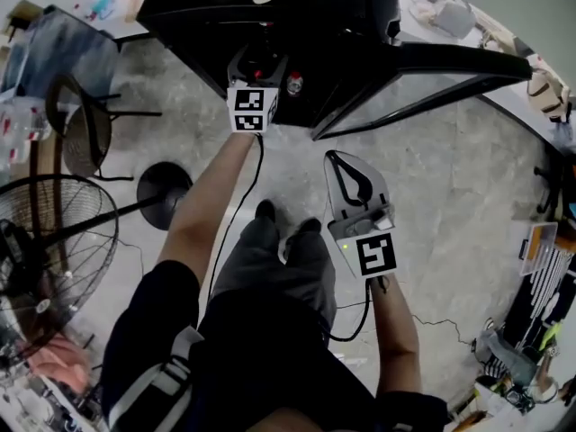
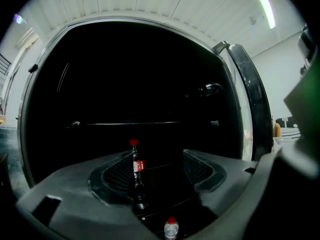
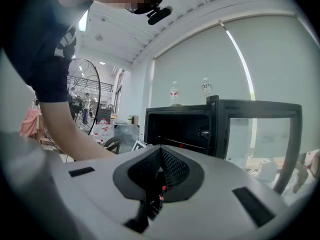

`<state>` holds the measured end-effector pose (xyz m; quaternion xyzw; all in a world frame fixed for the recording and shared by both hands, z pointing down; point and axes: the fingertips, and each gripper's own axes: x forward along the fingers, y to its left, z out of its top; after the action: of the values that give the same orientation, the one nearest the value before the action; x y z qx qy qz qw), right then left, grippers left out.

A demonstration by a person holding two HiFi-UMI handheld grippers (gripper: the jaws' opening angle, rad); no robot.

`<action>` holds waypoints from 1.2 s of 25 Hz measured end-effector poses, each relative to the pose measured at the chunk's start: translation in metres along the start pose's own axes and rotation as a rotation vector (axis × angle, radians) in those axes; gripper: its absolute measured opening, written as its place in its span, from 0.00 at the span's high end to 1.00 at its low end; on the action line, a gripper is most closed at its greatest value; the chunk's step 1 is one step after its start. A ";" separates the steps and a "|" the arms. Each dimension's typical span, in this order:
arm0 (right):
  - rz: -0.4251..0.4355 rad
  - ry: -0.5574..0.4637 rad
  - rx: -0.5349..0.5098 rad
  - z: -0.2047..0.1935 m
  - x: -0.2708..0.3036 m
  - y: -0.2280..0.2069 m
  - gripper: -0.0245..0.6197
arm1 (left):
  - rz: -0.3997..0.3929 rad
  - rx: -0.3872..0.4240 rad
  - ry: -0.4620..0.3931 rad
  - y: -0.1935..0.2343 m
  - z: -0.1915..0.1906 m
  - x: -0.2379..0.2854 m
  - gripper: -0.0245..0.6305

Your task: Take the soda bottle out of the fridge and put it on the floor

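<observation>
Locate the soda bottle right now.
Left gripper view: soda bottle stands upright inside the fridge, framed between the left gripper's open jaws, nearer the left one, a water bottle lower in front.

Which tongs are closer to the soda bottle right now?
Left. The left tongs reach into the fridge, open, the soda bottle standing ahead between them. The right tongs hang shut over the floor, outside.

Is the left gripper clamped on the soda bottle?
No, the left gripper's jaws are wide apart, and the soda bottle stands upright in the gap.
</observation>
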<state>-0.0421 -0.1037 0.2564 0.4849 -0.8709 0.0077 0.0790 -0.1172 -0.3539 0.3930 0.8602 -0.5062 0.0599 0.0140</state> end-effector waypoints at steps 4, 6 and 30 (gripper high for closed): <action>-0.004 -0.017 -0.011 -0.010 0.005 0.002 0.94 | 0.008 0.008 -0.007 0.005 -0.008 0.010 0.50; -0.012 -0.027 -0.013 -0.015 0.007 0.002 0.94 | 0.013 0.011 -0.011 0.007 -0.011 0.017 0.50; -0.025 -0.061 -0.017 -0.063 0.030 -0.005 0.94 | 0.113 -0.046 0.089 0.059 -0.078 0.108 0.50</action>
<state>-0.0452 -0.1258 0.3223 0.4951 -0.8668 -0.0153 0.0567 -0.1233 -0.4701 0.4813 0.8263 -0.5540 0.0871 0.0531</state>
